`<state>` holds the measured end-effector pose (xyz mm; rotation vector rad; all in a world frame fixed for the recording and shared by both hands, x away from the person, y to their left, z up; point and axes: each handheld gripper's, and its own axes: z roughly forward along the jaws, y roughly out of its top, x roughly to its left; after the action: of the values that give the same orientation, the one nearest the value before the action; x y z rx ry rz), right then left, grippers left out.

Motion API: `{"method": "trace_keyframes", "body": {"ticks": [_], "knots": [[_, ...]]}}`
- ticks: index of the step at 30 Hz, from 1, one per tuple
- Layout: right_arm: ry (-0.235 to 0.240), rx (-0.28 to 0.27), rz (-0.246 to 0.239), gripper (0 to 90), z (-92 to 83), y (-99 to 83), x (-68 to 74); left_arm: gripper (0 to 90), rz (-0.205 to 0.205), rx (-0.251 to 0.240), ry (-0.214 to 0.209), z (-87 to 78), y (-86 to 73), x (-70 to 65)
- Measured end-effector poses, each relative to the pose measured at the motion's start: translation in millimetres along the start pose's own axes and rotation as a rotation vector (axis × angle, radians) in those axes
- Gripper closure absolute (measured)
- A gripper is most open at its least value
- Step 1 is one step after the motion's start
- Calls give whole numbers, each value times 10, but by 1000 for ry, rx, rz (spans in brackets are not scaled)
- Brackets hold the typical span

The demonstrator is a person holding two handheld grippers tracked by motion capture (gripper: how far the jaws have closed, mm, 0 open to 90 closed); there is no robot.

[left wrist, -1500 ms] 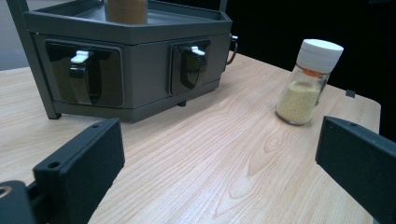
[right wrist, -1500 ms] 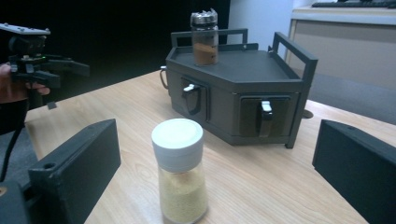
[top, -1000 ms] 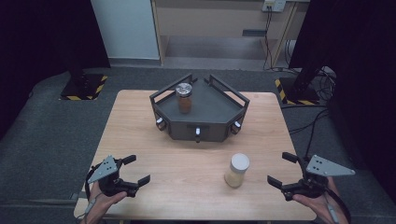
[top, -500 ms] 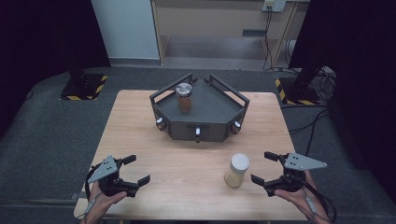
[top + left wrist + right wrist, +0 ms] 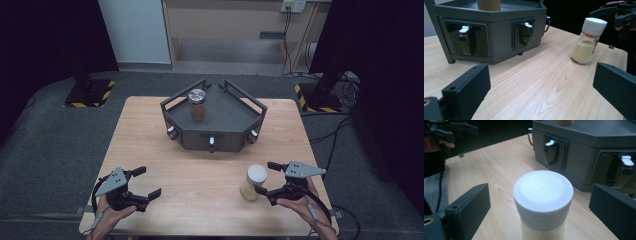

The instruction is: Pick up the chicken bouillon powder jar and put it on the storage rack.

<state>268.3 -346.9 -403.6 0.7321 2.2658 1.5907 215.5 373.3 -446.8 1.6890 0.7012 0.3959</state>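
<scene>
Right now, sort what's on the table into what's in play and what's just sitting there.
In play:
- white-capped jar of yellow grains, standing between the open jaws of the right claw
- right claw

Just sitting there:
- grey rack
- silver-lidded brown jar standing on the rack
- left claw, open, holding nothing

From the high view we look forward and down on the whole wooden table (image 5: pixel 165 150), the floor and a far wall beyond. Our left gripper view sits low near the tabletop, looking across it past its own jaws toward the grey rack (image 5: pixel 494 30) and the white-capped jar (image 5: pixel 587 41). Our right gripper view looks slightly down from very close on that same jar (image 5: pixel 543 200), whose lower part seems blurred, and the rack (image 5: pixel 584 152). All three views share jar, rack and tabletop.
</scene>
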Motion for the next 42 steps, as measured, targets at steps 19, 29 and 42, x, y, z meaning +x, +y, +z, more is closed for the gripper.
{"method": "trace_keyframes", "body": {"ticks": [19,29,42], "knots": [[18,-5,-7,332,227,-141,-68,2,4,7,-1,3,7,0],[-2,7,-10,337,223,-102,-20,2,1,7,-1,2,6,5],[-2,30,-32,339,211,59,-45,2,-2,9,-1,6,4,7]]}}
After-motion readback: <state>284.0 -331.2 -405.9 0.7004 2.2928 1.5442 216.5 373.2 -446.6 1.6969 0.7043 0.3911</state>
